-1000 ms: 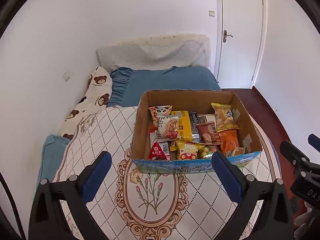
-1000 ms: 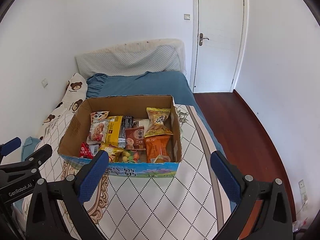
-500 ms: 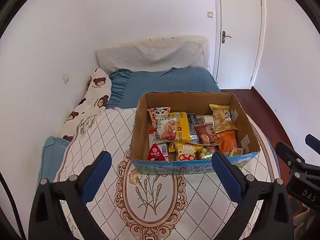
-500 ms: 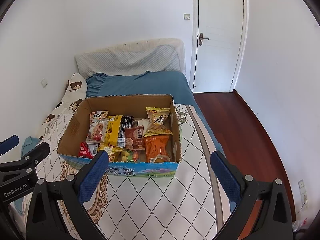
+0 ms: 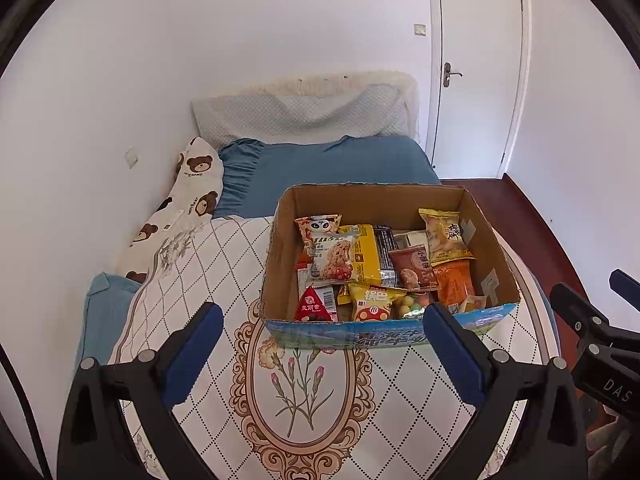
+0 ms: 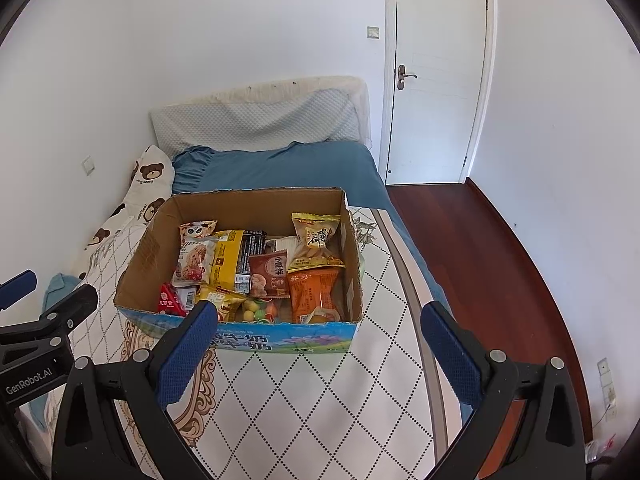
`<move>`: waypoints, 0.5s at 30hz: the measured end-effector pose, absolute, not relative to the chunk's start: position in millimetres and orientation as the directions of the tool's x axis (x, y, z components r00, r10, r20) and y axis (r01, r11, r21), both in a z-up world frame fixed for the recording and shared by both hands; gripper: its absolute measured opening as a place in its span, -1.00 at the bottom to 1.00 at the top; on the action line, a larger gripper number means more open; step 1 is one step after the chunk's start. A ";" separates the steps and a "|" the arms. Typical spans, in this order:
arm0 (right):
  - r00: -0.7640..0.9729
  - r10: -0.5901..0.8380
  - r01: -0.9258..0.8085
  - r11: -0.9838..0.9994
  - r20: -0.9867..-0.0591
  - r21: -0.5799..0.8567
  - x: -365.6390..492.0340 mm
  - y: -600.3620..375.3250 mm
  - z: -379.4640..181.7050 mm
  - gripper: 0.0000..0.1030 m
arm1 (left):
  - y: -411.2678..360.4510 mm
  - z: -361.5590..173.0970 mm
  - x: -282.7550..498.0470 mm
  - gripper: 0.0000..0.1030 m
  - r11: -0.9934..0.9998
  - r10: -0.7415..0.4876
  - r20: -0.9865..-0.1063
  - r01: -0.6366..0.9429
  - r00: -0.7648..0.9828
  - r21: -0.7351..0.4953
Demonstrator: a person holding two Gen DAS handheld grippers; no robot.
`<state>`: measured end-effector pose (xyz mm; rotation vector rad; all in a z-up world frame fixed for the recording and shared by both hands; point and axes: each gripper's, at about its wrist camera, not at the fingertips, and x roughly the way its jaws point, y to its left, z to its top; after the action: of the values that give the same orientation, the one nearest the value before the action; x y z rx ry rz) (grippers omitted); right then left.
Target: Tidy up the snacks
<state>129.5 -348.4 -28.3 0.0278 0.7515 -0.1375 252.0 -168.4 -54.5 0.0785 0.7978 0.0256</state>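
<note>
An open cardboard box (image 5: 484, 228) (image 6: 152, 240) sits on a bed, filled with several snack packets: a yellow packet (image 5: 366, 254) (image 6: 228, 260), an orange packet (image 5: 454, 286) (image 6: 314, 292), a red triangular packet (image 5: 314, 306) (image 6: 170, 300). My left gripper (image 5: 324, 354) is open and empty, held in front of the box's near wall. My right gripper (image 6: 320, 348) is open and empty, also in front of the box, toward its right end. Each gripper shows at the edge of the other's view.
The box rests on a white quilted cover with a floral oval (image 5: 296, 392). Behind are a blue sheet (image 5: 328, 168), a grey pillow (image 5: 300, 116) and a bear-print pillow (image 5: 188, 196). A wall runs along the left. Wood floor (image 6: 480, 248) and a closed door (image 6: 436, 80) lie right.
Both grippers have drifted slightly; the box sits a touch lower and closer in the left wrist view. Nothing was grasped or moved.
</note>
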 end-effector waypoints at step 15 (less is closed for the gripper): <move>0.723 -0.108 0.135 0.991 -0.683 -0.014 128.8 -349.5 -27.4 1.00 | -167.4 -54.7 252.7 0.99 0.997 0.048 -0.725 0.011 0.687 0.076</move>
<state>128.8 -349.5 -27.4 0.0382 0.7510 -0.1344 252.7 -167.4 -54.7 0.0764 0.8129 0.0206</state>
